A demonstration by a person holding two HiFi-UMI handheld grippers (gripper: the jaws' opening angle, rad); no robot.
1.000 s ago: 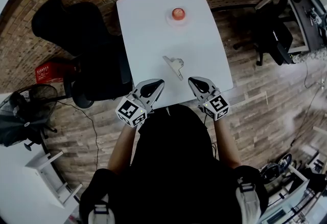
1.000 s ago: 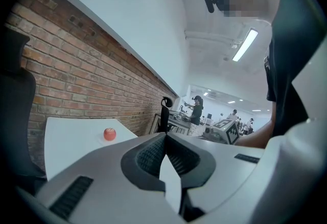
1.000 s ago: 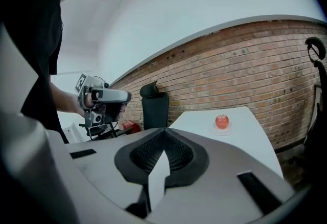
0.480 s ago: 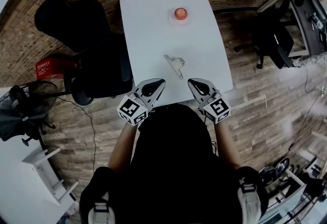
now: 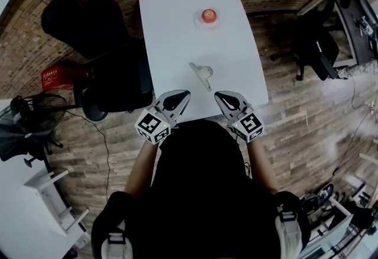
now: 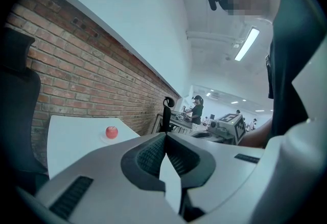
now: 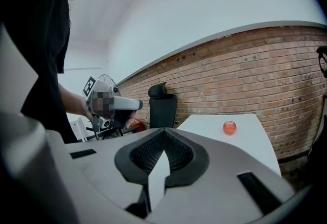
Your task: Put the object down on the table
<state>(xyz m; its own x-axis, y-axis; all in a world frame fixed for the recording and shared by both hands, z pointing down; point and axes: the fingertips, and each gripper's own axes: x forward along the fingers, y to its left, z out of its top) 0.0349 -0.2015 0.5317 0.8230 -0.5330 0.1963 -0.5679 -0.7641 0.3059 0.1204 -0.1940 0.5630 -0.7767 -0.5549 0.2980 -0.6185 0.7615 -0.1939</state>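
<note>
You hold the left gripper [image 5: 183,95] over the near-left corner of the tabletop [image 5: 177,33]. The right gripper [image 5: 218,96] is over the near edge, toward the right corner. The two are level with each other and well apart, noses angled slightly inward and marker cubes back toward your body. In the left gripper view its jaws meet at the tip with nothing between them, and the right gripper's jaws are closed and empty too. Your bare left forearm [image 5: 143,164] and right forearm [image 5: 260,164] run back along your torso, elbows bent.
</note>
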